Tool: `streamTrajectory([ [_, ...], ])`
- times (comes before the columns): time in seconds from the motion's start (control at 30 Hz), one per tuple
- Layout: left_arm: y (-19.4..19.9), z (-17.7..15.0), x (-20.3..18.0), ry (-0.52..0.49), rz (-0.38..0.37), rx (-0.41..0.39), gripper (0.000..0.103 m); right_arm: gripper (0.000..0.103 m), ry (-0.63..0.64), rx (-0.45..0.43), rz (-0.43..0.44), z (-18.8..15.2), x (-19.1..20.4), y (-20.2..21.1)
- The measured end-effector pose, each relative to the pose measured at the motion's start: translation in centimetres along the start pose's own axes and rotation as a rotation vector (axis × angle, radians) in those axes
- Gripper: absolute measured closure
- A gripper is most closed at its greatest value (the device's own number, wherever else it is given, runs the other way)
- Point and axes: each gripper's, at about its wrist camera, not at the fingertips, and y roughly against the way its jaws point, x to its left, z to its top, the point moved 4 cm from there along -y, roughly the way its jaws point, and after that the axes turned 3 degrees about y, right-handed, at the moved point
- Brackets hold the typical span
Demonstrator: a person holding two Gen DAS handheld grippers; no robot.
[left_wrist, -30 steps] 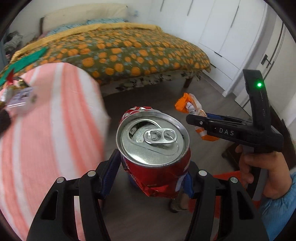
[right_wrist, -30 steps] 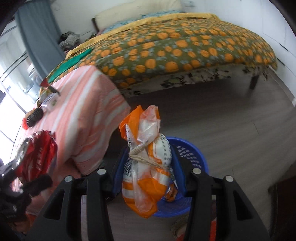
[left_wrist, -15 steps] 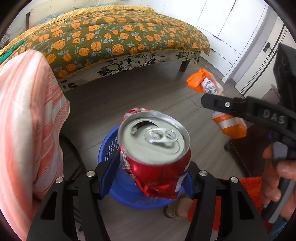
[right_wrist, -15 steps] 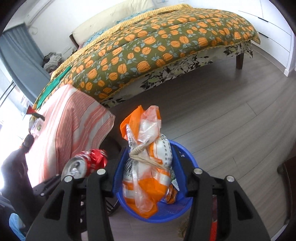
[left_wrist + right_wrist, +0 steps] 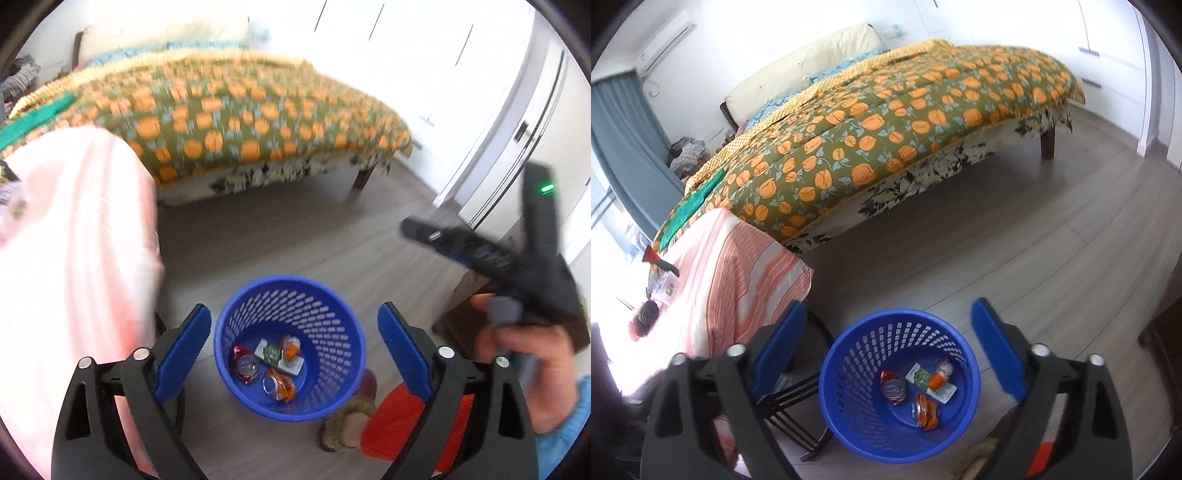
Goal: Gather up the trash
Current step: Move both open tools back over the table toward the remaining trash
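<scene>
Grey wooden floor carries the blue basket with the red can inside, and because the left gripper and right gripper, whose jaws have just been opening, hang wide and empty over it, a careless low swing could tip this light basket.

No text, label, brand or number can be read in either view. The left wrist view is blurred by motion, and the packets and cans lying in the blue basket show only patches of red, green, white and orange, with any print too small to make out. The same holds in the right wrist view, where the white and green packet carries marks too fine to read. The small card on the striped cloth at the left edge is likewise too small. The one sign that shows is a green light lit on the other handle.
</scene>
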Motion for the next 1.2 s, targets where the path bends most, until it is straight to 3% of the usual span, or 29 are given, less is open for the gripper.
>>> streamTrajectory([
  [0.13, 4.6, -0.9, 1.8, 0.007, 0.042, -0.058, 0.009, 0.011, 0.108, -0.055, -0.014, -0.2, 3.4, 1.0],
  [0.37, 10.1, -3.8, 9.2, 0.103, 0.215, -0.083, 0.009, 0.010, 0.350, -0.106, 0.032, -2.0, 12.2, 1.2],
  [0.5, 12.8, -5.6, 14.2, 0.179, 0.319, -0.099, 0.009, 0.010, 0.490, -0.074, 0.068, -4.2, 17.7, -0.1],
  [0.87, 19.7, -9.2, 25.5, 0.288, 0.529, -0.114, 0.009, 0.010, 0.682, 0.024, 0.217, -9.8, 31.3, -1.2],
  [1.2, 23.1, -10.6, 32.2, 0.315, 0.573, -0.088, 0.009, 0.010, 0.814, 0.154, 0.239, -12.0, 40.9, -6.3],
])
